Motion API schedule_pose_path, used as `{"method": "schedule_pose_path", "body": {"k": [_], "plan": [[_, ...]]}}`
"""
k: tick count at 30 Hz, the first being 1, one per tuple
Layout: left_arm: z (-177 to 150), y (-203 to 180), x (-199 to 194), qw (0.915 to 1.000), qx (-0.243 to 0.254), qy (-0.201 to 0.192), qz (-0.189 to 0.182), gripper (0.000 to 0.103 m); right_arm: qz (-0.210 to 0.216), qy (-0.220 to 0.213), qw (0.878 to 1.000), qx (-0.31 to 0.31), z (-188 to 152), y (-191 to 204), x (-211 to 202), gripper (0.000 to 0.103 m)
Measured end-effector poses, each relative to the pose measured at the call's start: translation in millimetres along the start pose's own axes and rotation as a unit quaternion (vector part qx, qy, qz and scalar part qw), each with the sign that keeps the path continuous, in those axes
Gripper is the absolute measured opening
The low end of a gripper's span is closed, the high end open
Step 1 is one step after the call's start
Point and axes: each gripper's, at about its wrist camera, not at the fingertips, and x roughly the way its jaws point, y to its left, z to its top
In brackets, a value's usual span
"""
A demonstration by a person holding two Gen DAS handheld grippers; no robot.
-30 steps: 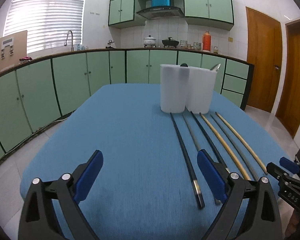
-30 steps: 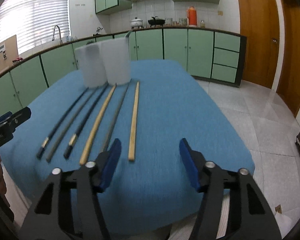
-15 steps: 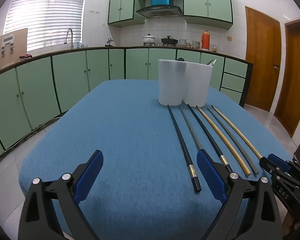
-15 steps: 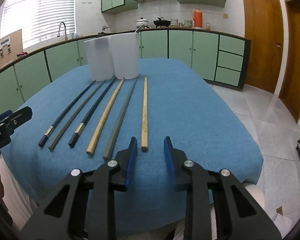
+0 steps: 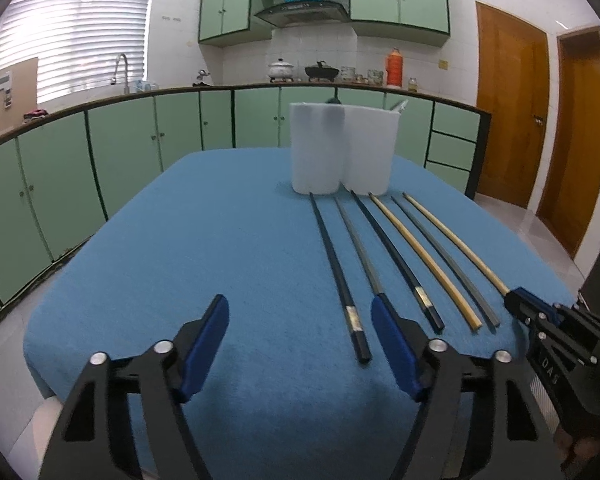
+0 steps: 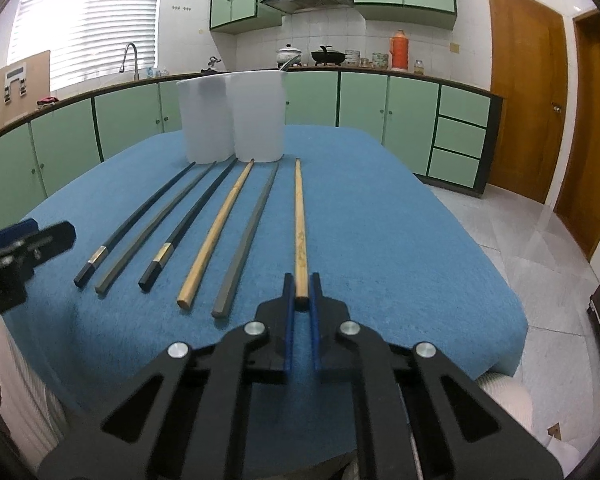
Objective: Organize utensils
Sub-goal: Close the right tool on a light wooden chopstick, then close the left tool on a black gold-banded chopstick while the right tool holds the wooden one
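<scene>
The right gripper [image 6: 301,280] was closed on the rightmost wooden chopstick's [image 6: 299,216] near end on the desk [image 6: 380,216]; the left gripper [image 5: 300,320] was held wide open, empty.

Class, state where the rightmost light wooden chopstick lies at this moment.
In the right wrist view, the light wooden chopstick lies rightmost on the blue cloth, beside a grey chopstick, its near end between the right gripper jaws.

Left gripper [image 5: 300,344]: black angular frame, silver round screws, blue finger pads; right gripper [image 6: 301,292] alike, with white lettering, perhaps "DAS", on its side.
</scene>
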Motion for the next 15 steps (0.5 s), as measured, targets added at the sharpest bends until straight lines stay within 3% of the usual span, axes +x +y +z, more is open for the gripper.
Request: {"method": "schedule_pose_path", "body": {"k": [4,10,15], "plan": [[-2.8,-7.0,5.4,0.9999,-0.001,0.013,-0.01,0.065,0.002,-0.001,1.0,0.003,-0.1,-3.7,-1.2,0.006],[-10.2,-13.4,12.7,0.9993,-0.008,0.035,-0.008,0.053,0.007,-0.003,1.0,0.009,-0.5,-3.0,0.2,0.006],[-16.4,-15.9,9.9,0.9995,-0.016,0.028,0.006,0.049,0.012,-0.008,1.0,0.016,-3.1,-4.3,1.2,0.007]]}}
